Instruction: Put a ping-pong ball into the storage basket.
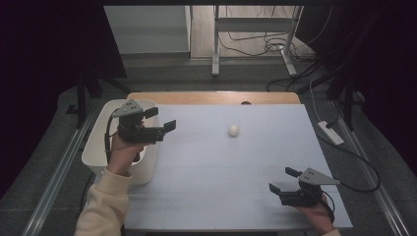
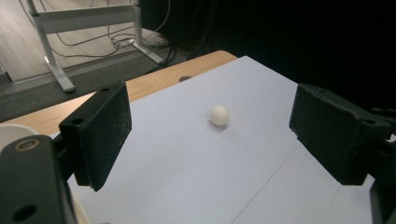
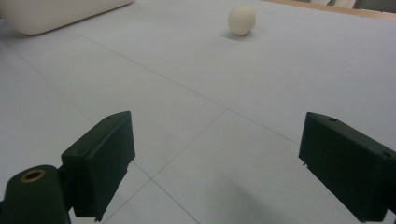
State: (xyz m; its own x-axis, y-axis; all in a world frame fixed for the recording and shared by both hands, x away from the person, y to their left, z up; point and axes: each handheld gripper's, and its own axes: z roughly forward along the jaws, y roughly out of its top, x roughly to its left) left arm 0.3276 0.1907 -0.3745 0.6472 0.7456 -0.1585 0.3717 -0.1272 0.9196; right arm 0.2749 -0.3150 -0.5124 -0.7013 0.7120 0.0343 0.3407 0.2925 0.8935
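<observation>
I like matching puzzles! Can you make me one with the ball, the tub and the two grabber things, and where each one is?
1 ball
2 white tub
3 left gripper
4 right gripper

A held up above the tub's edge, open
B alone mid-table
C low at the near right corner, open
D at the table's left edge

Pairs: 1-B, 2-D, 3-A, 4-C

Cream-white ball (image 1: 233, 130), pale grey table (image 1: 236, 196), white bin (image 1: 96, 147), black jaws, cream sleeve (image 1: 103, 206)

left gripper (image 1: 162, 119) raised with jaws spread wide; right gripper (image 1: 282, 180) low, jaws likewise apart.
</observation>
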